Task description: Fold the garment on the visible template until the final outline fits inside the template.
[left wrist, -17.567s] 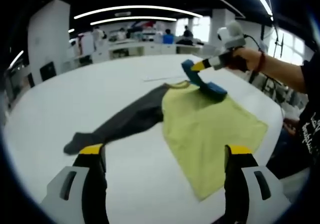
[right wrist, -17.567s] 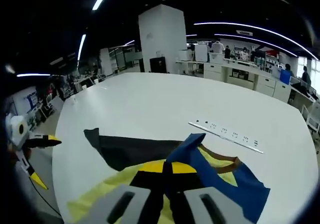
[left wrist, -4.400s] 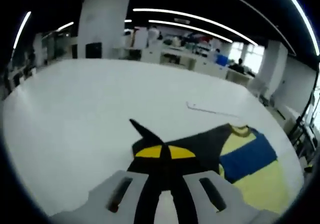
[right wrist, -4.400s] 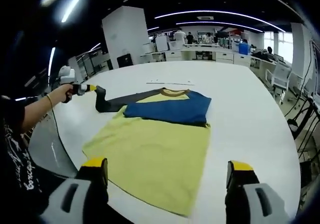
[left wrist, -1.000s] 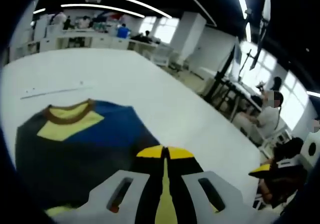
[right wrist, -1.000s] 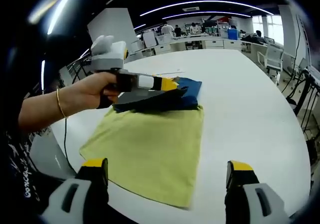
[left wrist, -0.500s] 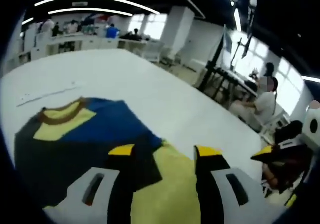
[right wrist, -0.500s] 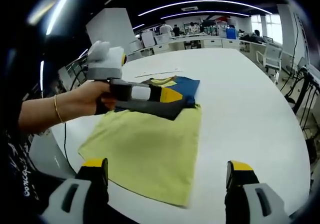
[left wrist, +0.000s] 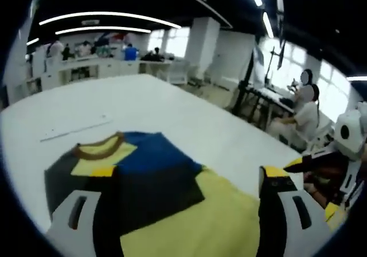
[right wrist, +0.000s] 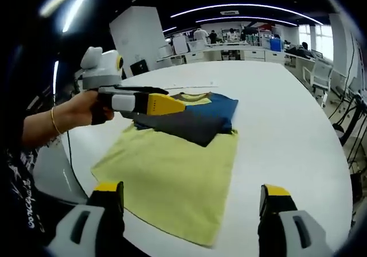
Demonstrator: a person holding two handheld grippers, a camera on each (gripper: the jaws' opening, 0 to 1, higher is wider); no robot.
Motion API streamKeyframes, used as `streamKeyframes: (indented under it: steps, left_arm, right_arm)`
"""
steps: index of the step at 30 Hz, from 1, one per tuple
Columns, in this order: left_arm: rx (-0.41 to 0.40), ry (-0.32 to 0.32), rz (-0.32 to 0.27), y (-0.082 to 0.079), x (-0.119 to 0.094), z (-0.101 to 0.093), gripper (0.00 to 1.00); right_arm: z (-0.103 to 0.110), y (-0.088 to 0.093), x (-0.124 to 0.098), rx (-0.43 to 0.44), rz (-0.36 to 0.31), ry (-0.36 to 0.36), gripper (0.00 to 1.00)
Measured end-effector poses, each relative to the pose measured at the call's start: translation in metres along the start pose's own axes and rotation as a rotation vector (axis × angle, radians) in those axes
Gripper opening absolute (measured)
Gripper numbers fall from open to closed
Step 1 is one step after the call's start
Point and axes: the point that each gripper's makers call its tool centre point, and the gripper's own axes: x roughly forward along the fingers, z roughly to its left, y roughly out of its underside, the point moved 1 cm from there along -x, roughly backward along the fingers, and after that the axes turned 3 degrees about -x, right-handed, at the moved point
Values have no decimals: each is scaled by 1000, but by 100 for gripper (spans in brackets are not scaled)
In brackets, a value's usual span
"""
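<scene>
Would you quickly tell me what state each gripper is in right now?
Left gripper: open, holding nothing, above the shirt.
Right gripper: open, holding nothing.

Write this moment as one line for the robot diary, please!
left gripper: open, over shirt | right gripper: open | shirt: both sleeves folded across, yellow body flat | table

Left gripper and right gripper both gape wide.

One garment, two tongs, one table.
</scene>
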Motion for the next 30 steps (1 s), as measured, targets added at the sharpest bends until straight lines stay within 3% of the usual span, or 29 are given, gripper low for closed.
streamKeyframes:
  steps: [10, 16, 21, 30]
  left_arm:
    - [28, -75, 41, 14, -64, 36, 99]
    - [41, -118, 55, 28, -98, 55, 99]
    - [31, -139, 70, 44, -127, 62, 99]
    - [-35, -202, 85, 89, -170, 61, 97]
  right_arm:
    - [4, 6, 2, -6, 31, -15, 94]
    - [9, 20, 4, -49, 83, -35, 93]
    - [10, 29, 4, -41, 97, -45, 91]
    - [13, 53, 5, -12, 128, -47, 82]
